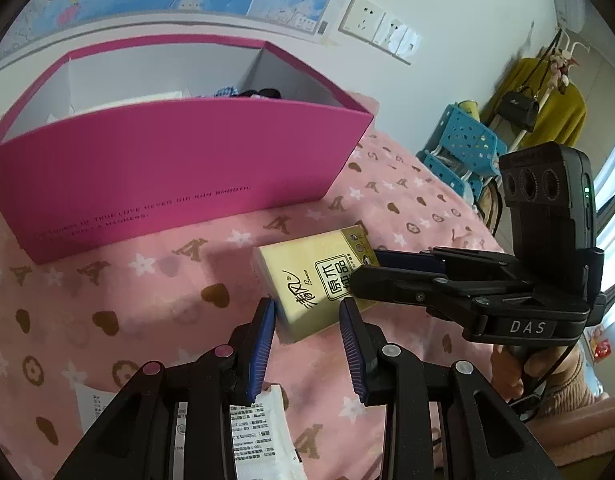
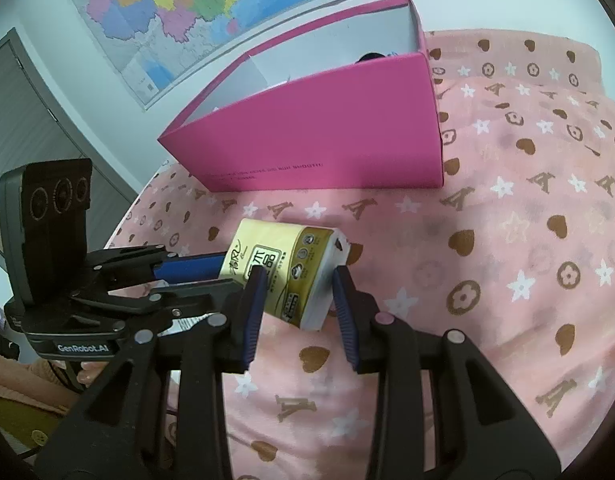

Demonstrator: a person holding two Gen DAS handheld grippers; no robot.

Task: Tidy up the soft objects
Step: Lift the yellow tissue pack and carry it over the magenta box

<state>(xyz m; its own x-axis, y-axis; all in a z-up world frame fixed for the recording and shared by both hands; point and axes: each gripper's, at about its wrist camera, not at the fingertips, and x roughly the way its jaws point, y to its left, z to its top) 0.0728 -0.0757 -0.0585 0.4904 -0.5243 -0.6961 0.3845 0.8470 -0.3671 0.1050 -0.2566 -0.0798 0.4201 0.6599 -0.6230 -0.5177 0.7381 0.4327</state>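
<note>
The left black two-finger tongs with blue ribbed pads (image 1: 307,312) stand open, fingers well apart. The right black tongs with blue pads (image 2: 297,286) stand open too. Both point forward and slightly down, their tips near each other, crossing at an angle.

I am working in a home bedroom. I am leaning over a bed dressed in a pink sheet (image 2: 507,208) printed with hearts, stars and letters, and the fabric is rumpling softly. A large wall map (image 2: 195,12) is hanging on the white wall behind the bed. Wall sockets (image 1: 381,26) are sitting to the right of the map. Beyond the bed's far right corner, a blue plastic rack (image 1: 459,148) is standing, and past it a clothes rail is holding a mustard garment (image 1: 547,112) and a black handbag (image 1: 517,108). A grey door (image 2: 23,120) is showing left of the bed.
</note>
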